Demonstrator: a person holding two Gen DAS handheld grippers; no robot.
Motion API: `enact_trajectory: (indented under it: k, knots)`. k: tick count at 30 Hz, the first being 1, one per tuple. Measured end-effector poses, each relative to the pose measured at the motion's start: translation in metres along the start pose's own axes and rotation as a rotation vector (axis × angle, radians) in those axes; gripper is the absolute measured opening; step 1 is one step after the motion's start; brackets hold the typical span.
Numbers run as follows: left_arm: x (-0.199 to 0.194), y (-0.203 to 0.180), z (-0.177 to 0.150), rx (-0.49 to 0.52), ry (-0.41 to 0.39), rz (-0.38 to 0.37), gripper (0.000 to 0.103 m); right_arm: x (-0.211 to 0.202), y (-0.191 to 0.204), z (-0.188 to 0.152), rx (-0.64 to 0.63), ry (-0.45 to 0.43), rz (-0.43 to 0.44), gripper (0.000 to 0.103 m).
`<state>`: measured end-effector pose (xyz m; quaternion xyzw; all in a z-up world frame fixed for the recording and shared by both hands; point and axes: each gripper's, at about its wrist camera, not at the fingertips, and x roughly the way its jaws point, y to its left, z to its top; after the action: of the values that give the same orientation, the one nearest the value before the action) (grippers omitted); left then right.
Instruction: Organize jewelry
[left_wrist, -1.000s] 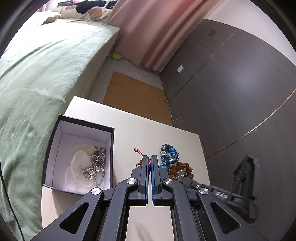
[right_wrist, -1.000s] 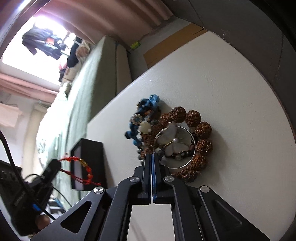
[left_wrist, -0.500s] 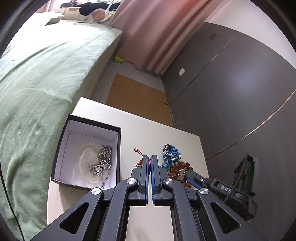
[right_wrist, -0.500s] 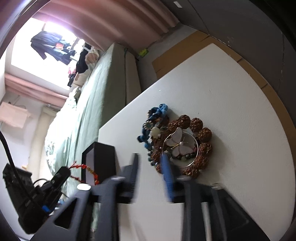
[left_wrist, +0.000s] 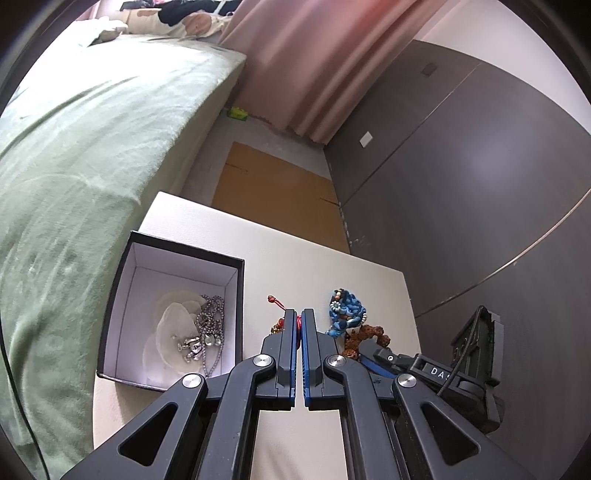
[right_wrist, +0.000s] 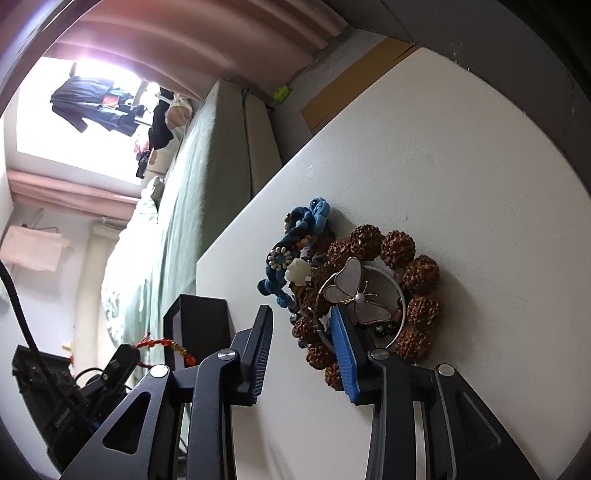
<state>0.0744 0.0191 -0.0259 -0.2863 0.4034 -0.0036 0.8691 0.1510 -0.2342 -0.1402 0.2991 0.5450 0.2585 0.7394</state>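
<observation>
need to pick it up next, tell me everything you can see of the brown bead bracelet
The brown bead bracelet is a closed ring of large, knobbly, reddish-brown beads that look like dried seeds. It lies flat on the white table. A thin silver bangle with a pearly butterfly rests on and inside it, and the blue knotted bracelet overlaps its left side. The right gripper is open, one finger over its near edge.

Both views are bent strongly by the fisheye lens and ringed by a dark vignette. Daylight is admitted through a window (right_wrist: 85, 110), which is blown out to white in the right wrist view. The white table (right_wrist: 461, 184) is evenly lit, and soft shadows are cast beside the jewelry. Focus is held sharp throughout.
</observation>
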Motion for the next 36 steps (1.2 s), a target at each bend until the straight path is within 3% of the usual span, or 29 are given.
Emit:
enact_trajectory:
  k: [5, 10, 16, 20, 25, 29, 32, 34, 36]
  knots:
    - [0.000, 0.001, 0.001, -0.006, -0.001, 0.001, 0.002, 0.005, 0.004, -0.001, -0.014, 0.030, -0.003, 0.035]
    - [0.000, 0.001, 0.001, -0.007, -0.001, 0.004, 0.002, 0.010, 0.009, -0.006, -0.043, 0.055, -0.065, 0.032]
    - [0.000, 0.001, 0.001, -0.009, 0.001, 0.003, 0.002, 0.014, 0.005, -0.004, -0.044, 0.059, -0.053, 0.031]
    - [-0.001, 0.003, 0.001, -0.013, 0.000, 0.004, 0.002, 0.022, 0.012, -0.006, -0.082, 0.063, -0.118, 0.028]
    - [-0.001, 0.006, 0.002, -0.017, 0.002, 0.004, 0.002, 0.021, 0.001, 0.001, -0.025, 0.036, -0.028, 0.027]
    - [-0.001, 0.008, 0.002, -0.021, 0.002, 0.005, 0.002, 0.011, -0.015, 0.003, 0.076, -0.002, 0.100, 0.026]
    - [-0.001, 0.007, 0.001, -0.019, 0.003, 0.005, 0.002, 0.002, -0.018, 0.004, 0.103, -0.028, 0.196, 0.016]
    - [-0.001, 0.007, 0.000, -0.018, 0.002, 0.006, 0.002, -0.003, -0.017, 0.004, 0.101, -0.036, 0.224, 0.010]
    - [-0.003, 0.008, 0.000, -0.020, 0.000, 0.006, 0.002, -0.005, -0.012, 0.002, 0.083, -0.044, 0.198, 0.009]
